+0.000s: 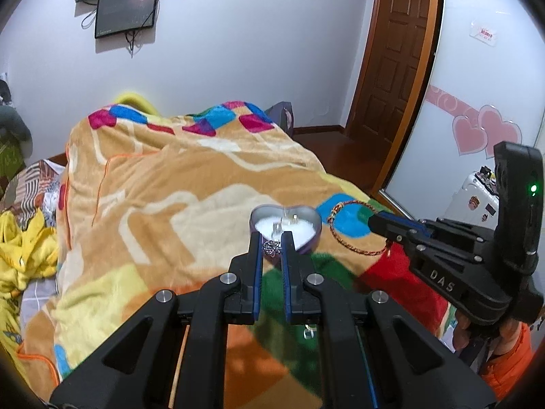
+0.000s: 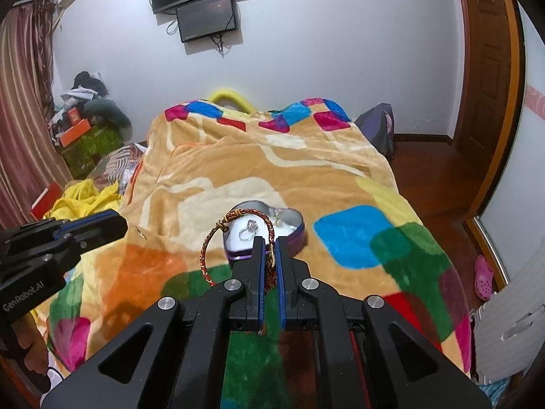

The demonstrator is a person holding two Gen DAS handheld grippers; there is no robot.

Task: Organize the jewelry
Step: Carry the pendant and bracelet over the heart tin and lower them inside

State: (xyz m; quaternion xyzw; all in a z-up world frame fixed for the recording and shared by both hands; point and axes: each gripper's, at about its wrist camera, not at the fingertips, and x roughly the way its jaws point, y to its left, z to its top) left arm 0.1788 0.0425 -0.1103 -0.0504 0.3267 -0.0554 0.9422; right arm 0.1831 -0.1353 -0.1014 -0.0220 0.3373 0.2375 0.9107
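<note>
Left fingers point(image 1: 253, 248) pinch a sparkly silver ornament point(image 1: 271, 248); right fingers point(image 2: 258, 255) clamp a braided red-gold cord bracelet point(image 2: 218, 238). Just ahead: heart-shaped tin point(image 2: 297, 235), white-lined, holding rings point(image 2: 248, 230), on plush blanket point(image 2: 238, 170).

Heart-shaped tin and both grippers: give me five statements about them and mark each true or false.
1. The right gripper holds a braided red-and-gold bracelet. True.
2. The left gripper is empty. False: it pinches a small silver piece.
3. The heart-shaped tin sits on the blanket with its lid off. True.
4. The tin is empty. False: small clear pieces lie on its white lining.
5. The bracelet lies inside the tin. False: it hangs from the right gripper.
</note>
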